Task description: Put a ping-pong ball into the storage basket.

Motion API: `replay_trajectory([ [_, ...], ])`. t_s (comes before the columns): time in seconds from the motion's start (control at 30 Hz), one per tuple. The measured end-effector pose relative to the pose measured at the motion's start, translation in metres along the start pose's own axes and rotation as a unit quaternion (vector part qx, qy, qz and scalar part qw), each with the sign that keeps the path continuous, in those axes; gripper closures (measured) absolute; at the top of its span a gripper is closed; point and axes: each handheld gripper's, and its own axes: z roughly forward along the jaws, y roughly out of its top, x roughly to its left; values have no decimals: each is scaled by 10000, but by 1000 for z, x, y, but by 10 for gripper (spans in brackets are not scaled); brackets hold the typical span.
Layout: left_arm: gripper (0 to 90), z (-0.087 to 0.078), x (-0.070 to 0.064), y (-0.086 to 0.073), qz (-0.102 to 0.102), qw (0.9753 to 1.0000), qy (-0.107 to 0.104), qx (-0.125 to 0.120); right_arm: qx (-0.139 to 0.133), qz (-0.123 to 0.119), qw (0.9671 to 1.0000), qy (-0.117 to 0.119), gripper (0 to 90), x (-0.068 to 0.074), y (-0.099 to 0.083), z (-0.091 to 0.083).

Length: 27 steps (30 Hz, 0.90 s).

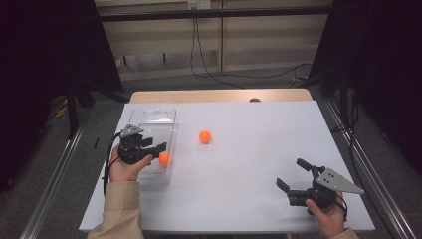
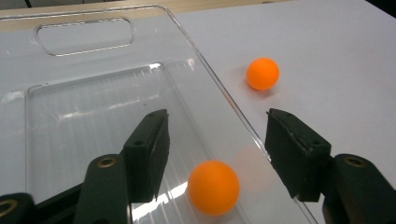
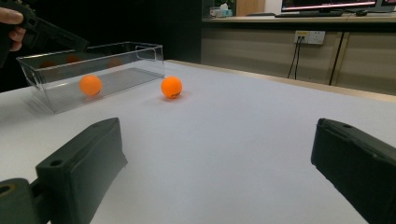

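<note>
The left gripper (image 1: 158, 148) hung over the clear bin (image 1: 164, 115) at left of frame, jaws apart — one orange ball (image 1: 163, 158) inside, not gripped. The second ball (image 1: 205, 136) lay on the white table (image 1: 259, 149) at centre; the right gripper (image 1: 291, 175) at lower right also stood wide apart.

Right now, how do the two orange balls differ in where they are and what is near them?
The ball in the clear bin lies inside the clear plastic bin, while the ball on the table rests on the bare white table just outside the bin's wall. The ball in the bin sits under the open left claw, between its jaws and ungripped; the ball on the table has no claw near it. Both look alike in colour, size and roundness.
</note>
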Motion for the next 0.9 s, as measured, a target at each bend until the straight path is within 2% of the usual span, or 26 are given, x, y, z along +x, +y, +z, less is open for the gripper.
replay_trajectory([
  [0.4, 275, 4, -12, 4, 12, 9999, -144, -14, 29, -17, 10000, 15, 20, 0, 0, 1],
  [0.9, 193, 4, -31, 12, 123, 9994, -297, -145, 36, -10, 10000, 17, 20, 0, 0, 1],
])
